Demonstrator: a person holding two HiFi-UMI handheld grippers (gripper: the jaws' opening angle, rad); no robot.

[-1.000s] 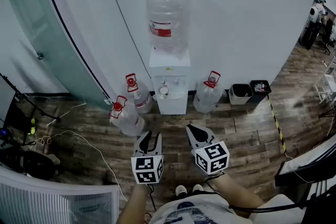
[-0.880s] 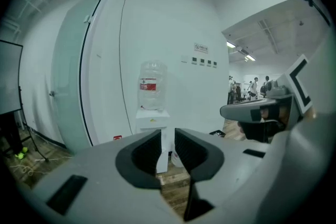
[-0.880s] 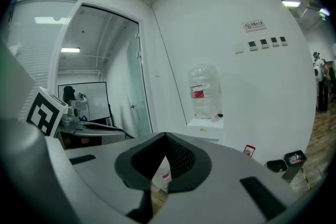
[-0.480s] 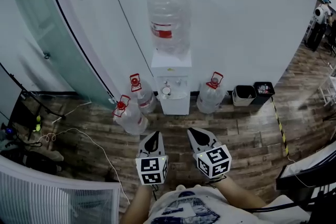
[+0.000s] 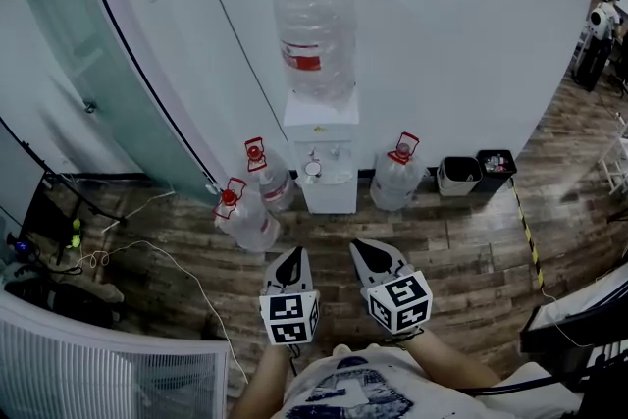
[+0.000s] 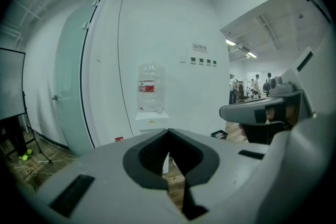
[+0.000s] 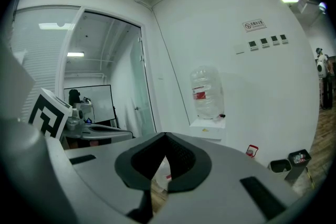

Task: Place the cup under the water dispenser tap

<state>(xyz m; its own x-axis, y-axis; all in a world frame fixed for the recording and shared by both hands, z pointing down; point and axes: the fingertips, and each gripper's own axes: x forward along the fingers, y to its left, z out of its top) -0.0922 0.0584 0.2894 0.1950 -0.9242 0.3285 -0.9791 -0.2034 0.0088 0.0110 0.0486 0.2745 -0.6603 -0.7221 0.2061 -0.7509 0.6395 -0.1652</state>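
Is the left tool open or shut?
Shut. The left gripper view shows the left tool with jaws touching at the tips, nothing between them.

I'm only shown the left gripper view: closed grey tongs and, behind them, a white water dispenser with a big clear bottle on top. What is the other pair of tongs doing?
Observer: The right tongs are shut too, with nothing between them.
Operator: What stands on the floor by the dispenser?
Observer: A clear plastic jug with a red cap stands just right of the white water dispenser.
Operator: Anything else down there?
Observer: Black-and-yellow striped tape runs along the wooden floor, further right.
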